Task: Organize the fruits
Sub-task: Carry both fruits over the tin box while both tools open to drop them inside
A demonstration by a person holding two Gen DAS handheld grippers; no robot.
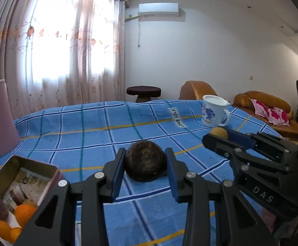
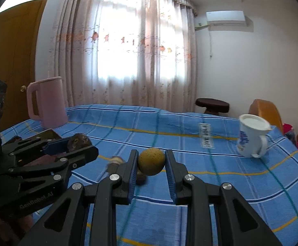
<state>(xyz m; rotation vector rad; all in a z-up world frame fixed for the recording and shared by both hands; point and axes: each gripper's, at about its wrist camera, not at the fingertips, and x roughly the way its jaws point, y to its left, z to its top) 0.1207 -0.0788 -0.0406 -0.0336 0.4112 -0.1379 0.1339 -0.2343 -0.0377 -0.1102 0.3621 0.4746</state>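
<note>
My left gripper (image 1: pixel 146 160) is shut on a dark brown round fruit (image 1: pixel 146 161) held above the blue checked cloth; it also shows in the right wrist view (image 2: pixel 78 141). My right gripper (image 2: pixel 151 162) is shut on a small tan round fruit (image 2: pixel 151 161), lifted above the cloth; that fruit shows in the left wrist view (image 1: pixel 219 132). A metal tin (image 1: pixel 26 176) at the lower left holds several orange fruits (image 1: pixel 24 213). Small brown fruits (image 2: pixel 117 160) lie on the cloth behind my right gripper's left finger.
A pink kettle (image 2: pixel 47 102) stands at the back left of the table. A white flowered mug (image 2: pixel 251 137) stands at the right, also in the left wrist view (image 1: pixel 214 110). Brown sofas (image 1: pixel 265 106) and a dark stool (image 1: pixel 143 93) stand beyond the table.
</note>
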